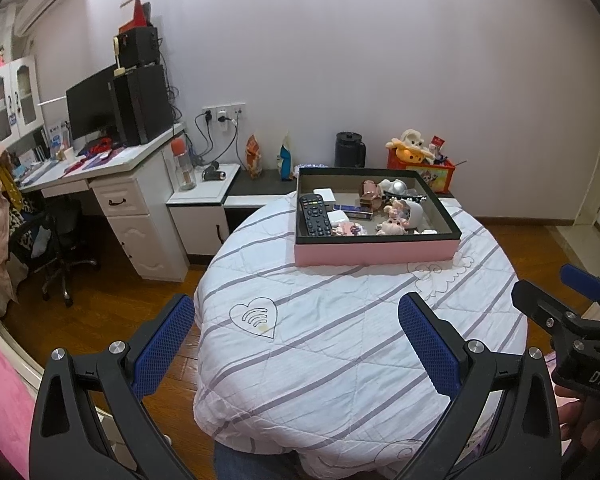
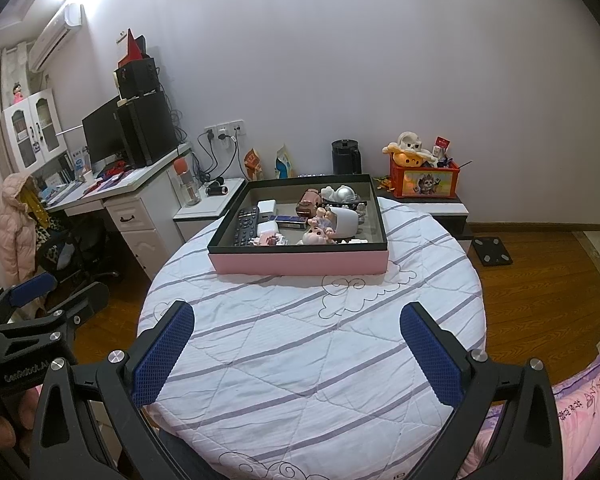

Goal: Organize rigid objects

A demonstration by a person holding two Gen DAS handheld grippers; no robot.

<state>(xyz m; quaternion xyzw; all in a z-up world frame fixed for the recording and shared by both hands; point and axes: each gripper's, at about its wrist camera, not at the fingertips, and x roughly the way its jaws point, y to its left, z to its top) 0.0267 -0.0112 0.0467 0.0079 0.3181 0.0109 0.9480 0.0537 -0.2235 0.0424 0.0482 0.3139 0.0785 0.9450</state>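
A pink-sided box with a black rim [image 1: 374, 251] [image 2: 300, 262] sits at the far side of a round table under a striped white quilt [image 1: 340, 340] [image 2: 300, 340]. Inside lie a black remote [image 1: 314, 214] [image 2: 247, 225], white adapters [image 1: 325, 194] [image 2: 266, 205], a dark blue flat case [image 1: 354, 210] [image 2: 288, 220], a copper toy [image 1: 370, 194] [image 2: 309, 201], pink figurines [image 1: 394, 220] [image 2: 318, 232] and a white cup on its side [image 2: 346, 222]. My left gripper [image 1: 296, 332] is open and empty over the quilt's near part. My right gripper [image 2: 296, 338] is likewise open and empty, well short of the box.
A white desk [image 1: 112, 168] with a monitor and computer tower stands at the left, with an office chair [image 1: 56, 240] before it. A black kettle [image 1: 350, 150] and an orange toy crate [image 1: 422, 168] stand on the low shelf behind the table. A scale [image 2: 492, 251] lies on the wooden floor.
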